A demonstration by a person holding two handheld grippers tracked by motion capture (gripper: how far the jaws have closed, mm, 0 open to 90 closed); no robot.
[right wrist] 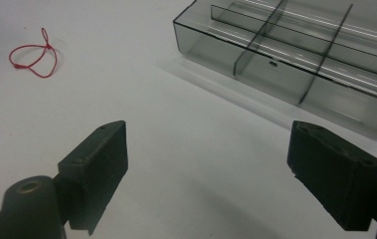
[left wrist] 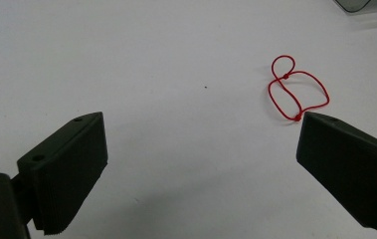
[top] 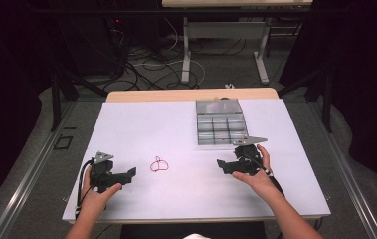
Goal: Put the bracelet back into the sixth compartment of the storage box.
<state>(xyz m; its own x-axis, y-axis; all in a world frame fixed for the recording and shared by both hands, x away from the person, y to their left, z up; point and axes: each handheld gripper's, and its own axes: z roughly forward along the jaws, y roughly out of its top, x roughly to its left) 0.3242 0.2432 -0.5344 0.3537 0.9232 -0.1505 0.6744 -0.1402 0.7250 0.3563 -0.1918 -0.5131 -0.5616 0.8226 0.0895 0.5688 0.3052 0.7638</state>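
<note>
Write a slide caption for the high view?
Two hand-held grippers flank a red string loop on a white table.

Clear compartment box (right wrist: 295, 55): cut off by the top and right edges in the right gripper view; far rows out of frame. In the left gripper view just one corner (left wrist: 360, 5) enters at the top edge.

Box contents: high view too small to tell whether the cells hold anything; the open lid (top: 219, 105) shows glare.

Red string loop (top: 159, 165): knots and crossings not resolvable in the high view. In the left gripper view its nearest bend (left wrist: 298, 117) meets the tip of one jaw; touching or merely behind it, cannot tell.

Right gripper (top: 224, 167): its body is partly covered by the person's right hand (top: 258, 174).

Forearms: cut off at the bottom edge.
</note>
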